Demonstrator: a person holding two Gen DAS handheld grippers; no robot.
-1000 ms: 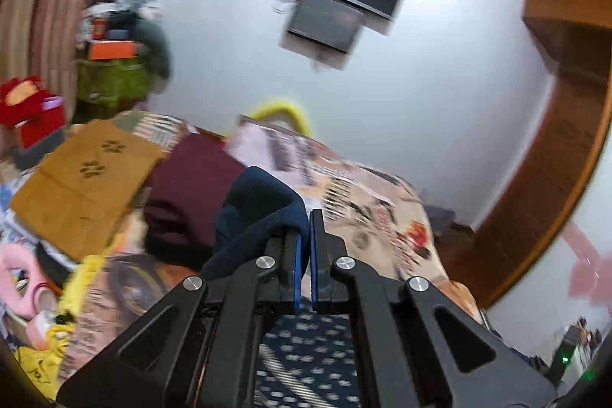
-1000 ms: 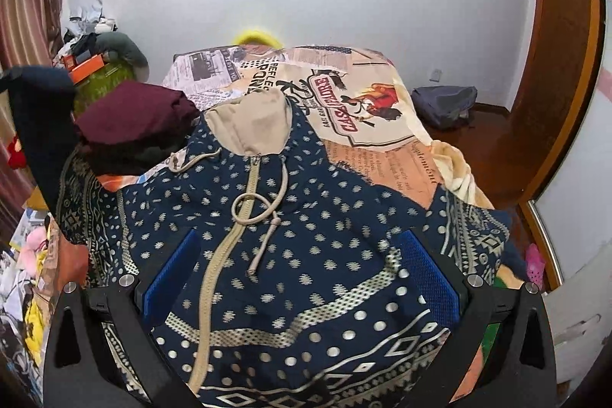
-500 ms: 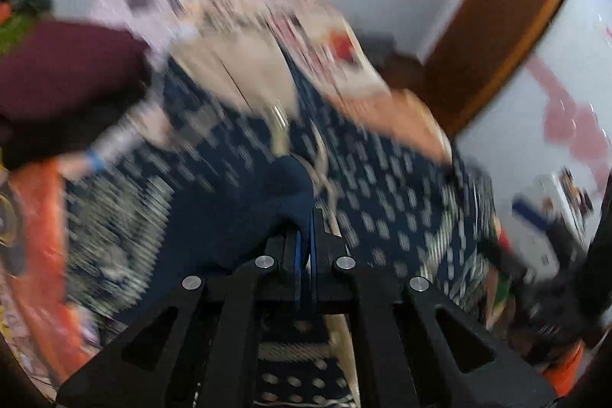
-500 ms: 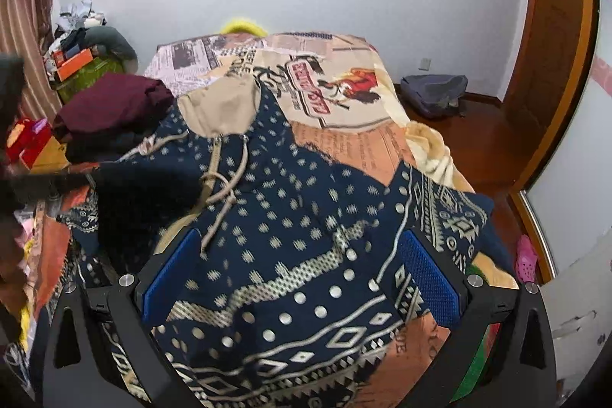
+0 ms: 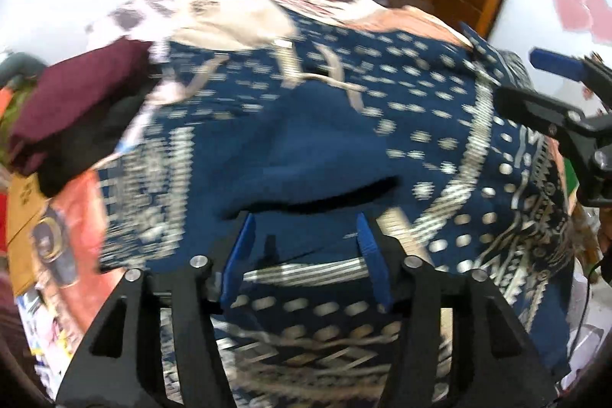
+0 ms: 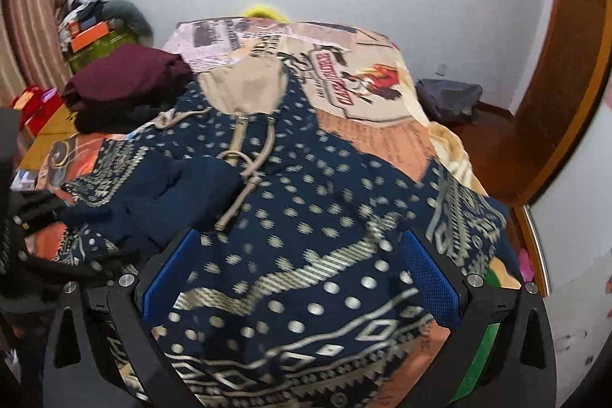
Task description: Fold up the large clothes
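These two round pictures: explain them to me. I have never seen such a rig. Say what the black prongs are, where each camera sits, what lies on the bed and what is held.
There is no robot here. A person holds a two-finger grabbing tool in each hand, and a wide-angle camera on each tool looks along its fingers. One picture comes from the left gripper, the other from the right gripper; the black prongs with blue pads are their fingers. A navy patterned hoodie lies spread on the bed, with its sleeve folded across the front. A pile of dark red clothes sits beside it. The left fingers are opening, with nothing pinched between them. The right fingers stand wide open above the hoodie, holding nothing.
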